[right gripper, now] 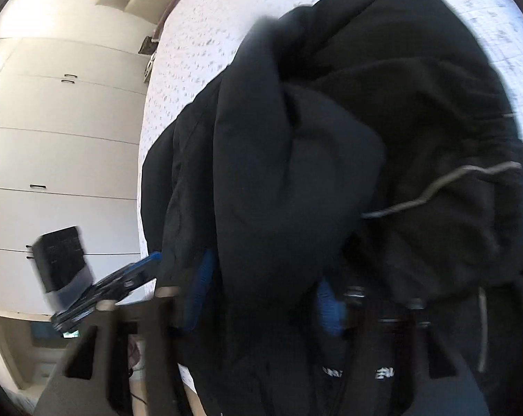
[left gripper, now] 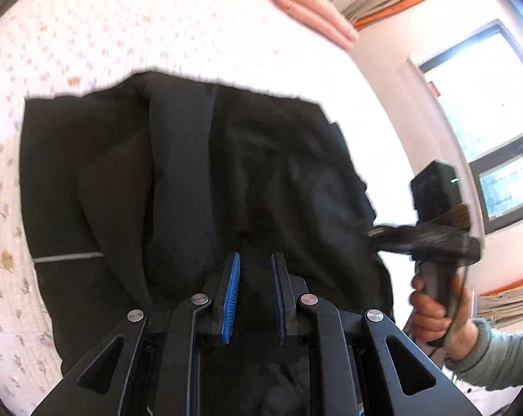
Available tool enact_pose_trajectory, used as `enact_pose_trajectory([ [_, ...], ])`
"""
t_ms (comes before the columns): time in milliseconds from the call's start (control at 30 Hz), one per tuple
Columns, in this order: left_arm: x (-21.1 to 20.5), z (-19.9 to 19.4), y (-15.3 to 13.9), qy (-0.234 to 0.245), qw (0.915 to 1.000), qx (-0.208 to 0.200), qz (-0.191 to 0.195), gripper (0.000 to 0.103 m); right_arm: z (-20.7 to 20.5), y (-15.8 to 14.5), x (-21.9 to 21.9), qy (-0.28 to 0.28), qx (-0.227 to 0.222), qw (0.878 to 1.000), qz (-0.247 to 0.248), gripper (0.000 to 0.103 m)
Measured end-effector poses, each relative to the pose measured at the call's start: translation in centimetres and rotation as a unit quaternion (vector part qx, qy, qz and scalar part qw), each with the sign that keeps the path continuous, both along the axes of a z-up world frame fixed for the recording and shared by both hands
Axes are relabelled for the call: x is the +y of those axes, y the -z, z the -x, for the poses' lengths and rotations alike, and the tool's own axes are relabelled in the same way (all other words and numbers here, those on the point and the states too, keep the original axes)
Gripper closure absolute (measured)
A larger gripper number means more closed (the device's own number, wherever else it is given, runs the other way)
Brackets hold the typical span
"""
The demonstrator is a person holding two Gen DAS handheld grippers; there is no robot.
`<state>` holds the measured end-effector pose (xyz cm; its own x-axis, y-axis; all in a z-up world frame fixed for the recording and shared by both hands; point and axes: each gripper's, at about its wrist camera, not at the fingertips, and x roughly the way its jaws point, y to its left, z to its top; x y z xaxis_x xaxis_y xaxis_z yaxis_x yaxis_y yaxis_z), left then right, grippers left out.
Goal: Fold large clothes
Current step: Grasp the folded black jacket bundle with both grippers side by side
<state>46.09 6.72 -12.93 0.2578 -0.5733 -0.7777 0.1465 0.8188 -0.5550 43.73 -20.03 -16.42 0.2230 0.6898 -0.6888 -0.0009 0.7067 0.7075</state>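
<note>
A large black jacket (left gripper: 178,180) with a thin grey stripe lies on a white flowered bedspread (left gripper: 88,27). My left gripper (left gripper: 256,298) has its blue pads close together on the jacket's near edge, with black cloth between them. My right gripper (left gripper: 375,234) reaches into the jacket's right side in the left wrist view. In the right wrist view the jacket (right gripper: 330,159) is bunched and draped over the right gripper (right gripper: 265,298), with cloth between the blue pads. A grey drawcord (right gripper: 445,183) hangs from it. The left gripper (right gripper: 133,274) shows at the jacket's left edge.
A pink folded quilt (left gripper: 306,3) lies at the bed's far side. A window (left gripper: 486,104) is on the right wall. White wardrobe doors (right gripper: 60,121) stand left of the bed (right gripper: 206,34). A person's hand (left gripper: 431,308) holds the right gripper's handle.
</note>
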Motion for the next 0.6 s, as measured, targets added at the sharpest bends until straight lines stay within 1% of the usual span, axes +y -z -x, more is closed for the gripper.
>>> enact_pose_trajectory([
  [67,0.0,-0.1,-0.2,-0.002,1.0,0.0,-0.004,0.085,0.4,-1.9,0.8,-0.008,-0.041,0.999,0.026,0.088],
  [100,-0.1,0.0,0.1,0.001,0.9999,0.008,-0.007,0.085,1.2,-3.7,0.6,-0.008,-0.075,0.996,0.039,0.089],
  [133,-0.2,0.0,0.5,0.005,0.9998,0.018,-0.006,0.087,1.9,-5.0,0.1,-0.005,-0.095,0.994,0.044,0.089],
  [167,-0.6,0.1,1.2,0.013,0.9995,0.03,0.001,0.088,2.6,-6.8,-0.8,0.001,-0.118,0.992,0.053,0.089],
  [200,-1.1,0.5,2.0,0.019,0.9989,0.042,0.009,0.088,3.1,-8.0,-1.8,0.006,-0.131,0.989,0.068,0.089],
  [233,-1.5,0.8,2.5,0.021,0.9985,0.049,0.009,0.088,3.4,-8.3,-2.7,0.007,-0.132,0.988,0.079,0.089],
  [267,-2.0,1.2,3.3,0.023,0.9981,0.057,0.005,0.088,3.4,-7.7,-3.6,0.007,-0.122,0.988,0.096,0.089],
  [300,-2.5,1.7,4.1,0.025,0.9978,0.061,-0.004,0.088,3.3,-7.0,-3.8,0.005,-0.108,0.989,0.102,0.089],
  [333,-3.0,1.8,4.8,0.024,0.9976,0.064,-0.01,0.089,3.0,-5.5,-3.9,0.002,-0.086,0.991,0.105,0.089],
  [400,-3.2,2.3,6.1,0.019,0.9971,0.072,-0.017,0.089,3.0,-1.1,-3.9,-0.008,-0.041,0.992,0.121,0.089],
  [433,-3.1,2.4,6.6,0.02,0.9967,0.076,-0.021,0.091,3.1,0.3,-3.9,-0.013,-0.03,0.991,0.13,0.089],
  [467,-3.1,2.4,7.0,0.02,0.9962,0.082,-0.02,0.093,3.3,2.6,-3.8,-0.016,-0.012,0.991,0.136,0.089],
  [500,-3.0,2.4,7.1,0.02,0.996,0.086,-0.017,0.095,3.4,3.9,-3.9,-0.012,0.001,0.992,0.128,0.09],
  [533,-2.8,2.5,7.0,0.021,0.996,0.086,-0.015,0.095,3.5,4.3,-4.1,-0.006,0.004,0.993,0.12,0.091],
  [600,-2.9,2.5,5.8,0.026,0.9963,0.077,-0.027,0.095,3.5,3.5,-4.5,-0.006,0.002,0.993,0.115,0.09],
])
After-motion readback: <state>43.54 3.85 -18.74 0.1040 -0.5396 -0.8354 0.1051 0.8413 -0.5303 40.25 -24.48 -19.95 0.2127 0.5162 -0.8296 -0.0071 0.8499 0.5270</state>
